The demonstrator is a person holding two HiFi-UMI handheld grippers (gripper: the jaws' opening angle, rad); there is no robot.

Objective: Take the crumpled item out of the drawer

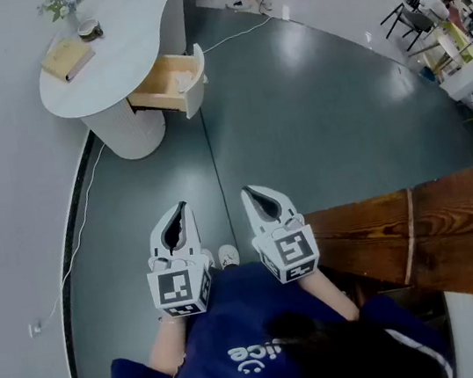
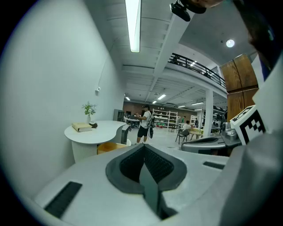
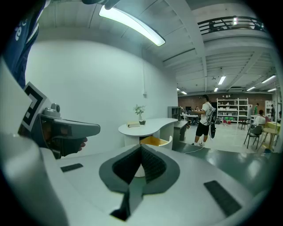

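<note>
Well ahead of the left gripper (image 1: 182, 210), whose jaws are together on nothing, one drawer (image 1: 169, 86) stands open from the round white table (image 1: 120, 42). The pale crumpled item (image 1: 183, 78) lies inside it (near the front panel). Bare floor (image 1: 296, 112) lies open between jaws and drawer. The right gripper (image 1: 249, 195) is likewise closed and empty, with one wooden bench (image 1: 412, 231) just to its right. Behind both, the blue shirt (image 1: 242, 334) shows the letters "ice".

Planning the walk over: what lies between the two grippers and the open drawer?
Only bare dark floor, in the head view, separates the left gripper and right gripper from the drawer.
</note>
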